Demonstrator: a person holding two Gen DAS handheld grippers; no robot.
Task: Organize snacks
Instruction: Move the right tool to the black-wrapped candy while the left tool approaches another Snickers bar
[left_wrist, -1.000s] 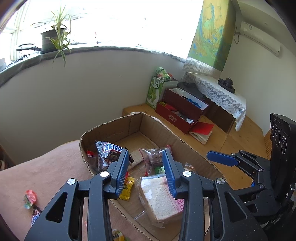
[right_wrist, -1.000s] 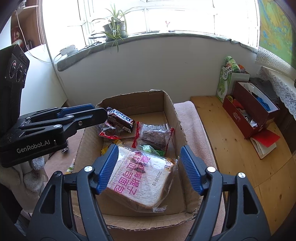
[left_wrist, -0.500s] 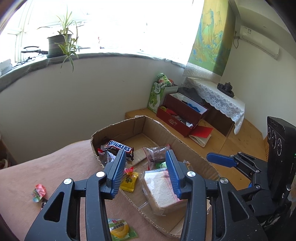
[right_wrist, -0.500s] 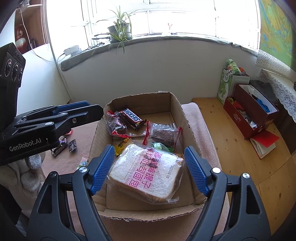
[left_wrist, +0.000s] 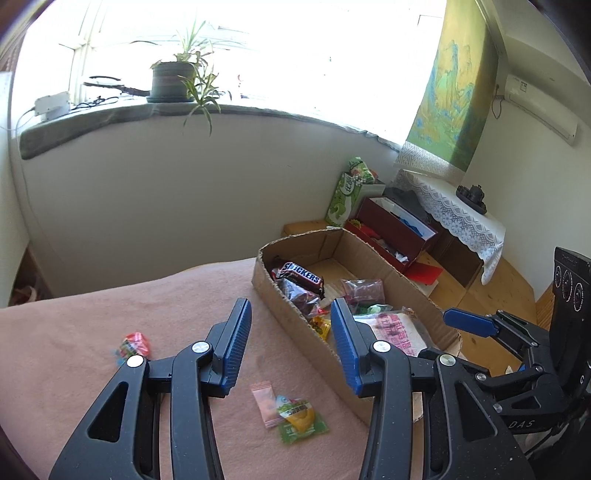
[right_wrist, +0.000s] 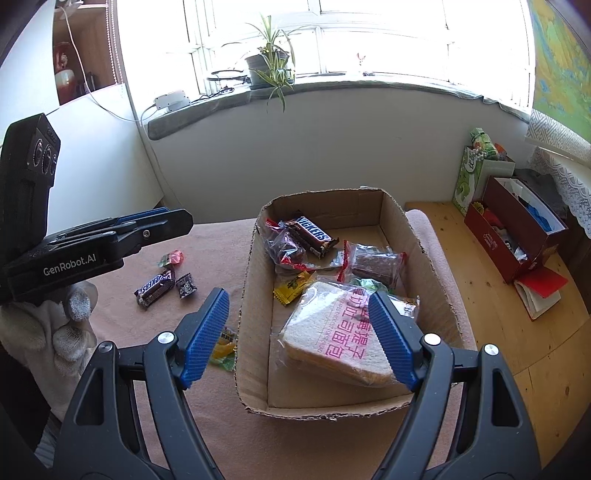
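A cardboard box (right_wrist: 255, 280) (left_wrist: 269, 291) on a pink blanket holds a Snickers bar (right_wrist: 312, 230) (left_wrist: 301, 273), dark cakes in clear bags (right_wrist: 375, 264), a yellow candy (right_wrist: 291, 288) and a bagged bread slice (right_wrist: 334, 338) (left_wrist: 397, 334). Loose on the blanket left of the box lie a pink packet (left_wrist: 267, 404), a green-yellow candy (left_wrist: 301, 419), a red candy (left_wrist: 135, 345), a small Snickers (right_wrist: 155, 288) and a dark candy (right_wrist: 186, 286). My left gripper (left_wrist: 290, 341) is open and empty above the blanket by the box. My right gripper (right_wrist: 299, 334) is open and empty over the box's near left wall.
The blanket (left_wrist: 110, 310) covers the table. To the right are a wooden floor (right_wrist: 491, 332), a red box of items (right_wrist: 517, 236), a green carton (right_wrist: 467, 177) and a lace-covered stand (left_wrist: 461, 218). A windowsill with a potted plant (right_wrist: 267, 64) runs along the back wall.
Both grippers have drawn back and to the left, away from the box. The left gripper was over the box and is now over the blanket. The bread lies in the box as before.
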